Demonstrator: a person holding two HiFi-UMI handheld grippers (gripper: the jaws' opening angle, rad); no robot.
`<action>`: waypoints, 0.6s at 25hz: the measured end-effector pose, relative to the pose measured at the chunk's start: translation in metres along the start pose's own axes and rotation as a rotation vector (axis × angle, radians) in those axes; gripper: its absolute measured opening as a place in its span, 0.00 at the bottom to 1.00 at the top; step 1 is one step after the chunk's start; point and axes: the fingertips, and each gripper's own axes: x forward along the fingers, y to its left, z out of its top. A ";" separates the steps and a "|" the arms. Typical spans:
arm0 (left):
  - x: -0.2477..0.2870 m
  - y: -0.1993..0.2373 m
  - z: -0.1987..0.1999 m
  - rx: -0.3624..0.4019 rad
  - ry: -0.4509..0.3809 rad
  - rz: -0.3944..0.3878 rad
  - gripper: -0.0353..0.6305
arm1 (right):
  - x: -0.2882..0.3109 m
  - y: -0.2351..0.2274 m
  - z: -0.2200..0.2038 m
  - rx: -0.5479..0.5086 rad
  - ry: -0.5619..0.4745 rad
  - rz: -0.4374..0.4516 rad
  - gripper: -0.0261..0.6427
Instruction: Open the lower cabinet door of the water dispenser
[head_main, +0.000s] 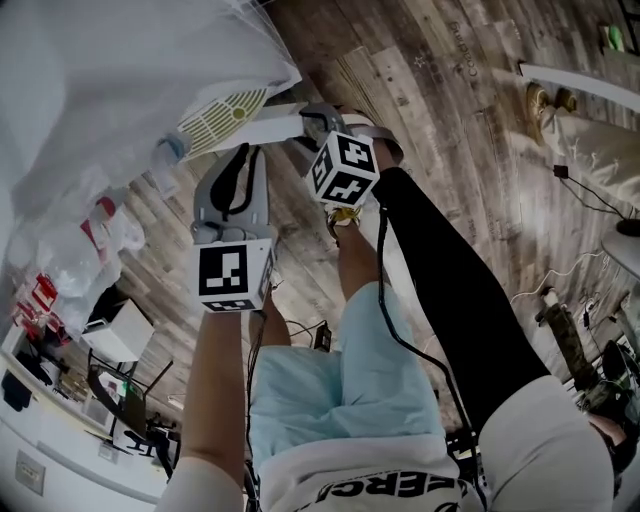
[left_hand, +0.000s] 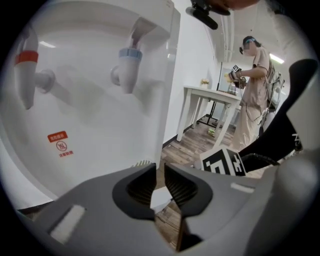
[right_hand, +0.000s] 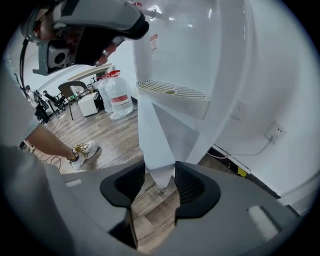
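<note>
The white water dispenser (head_main: 120, 70) stands at the upper left, its drip grille (head_main: 225, 115) facing me. Its lower cabinet door (head_main: 275, 125) is swung out from the body. In the right gripper view the door (right_hand: 155, 140) runs edge-on down between the jaws, and my right gripper (right_hand: 160, 182) is shut on its lower edge, both pads against its faces. From above, the right gripper (head_main: 318, 122) sits at the door's free end. My left gripper (left_hand: 160, 182) hovers before the dispenser front (left_hand: 90, 115), below the red tap (left_hand: 25, 70) and blue tap (left_hand: 129, 67), its jaws a narrow gap apart, holding nothing.
Large water bottles (right_hand: 117, 97) stand on the wooden floor left of the dispenser. A person (left_hand: 255, 75) stands at a white table (left_hand: 210, 97) further off. A wall socket (right_hand: 275, 132) and cable lie behind the dispenser. Plastic bags (head_main: 110, 230) and cables lie on the floor.
</note>
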 end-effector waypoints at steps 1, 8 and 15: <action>-0.002 0.000 0.000 0.002 -0.006 -0.008 0.14 | -0.001 0.003 -0.002 0.003 0.007 -0.006 0.31; -0.027 0.010 -0.014 0.018 -0.002 -0.024 0.14 | -0.003 0.015 -0.007 0.057 0.046 -0.054 0.31; -0.052 0.017 -0.033 0.014 0.001 -0.026 0.14 | -0.003 0.039 -0.010 0.067 0.071 -0.053 0.32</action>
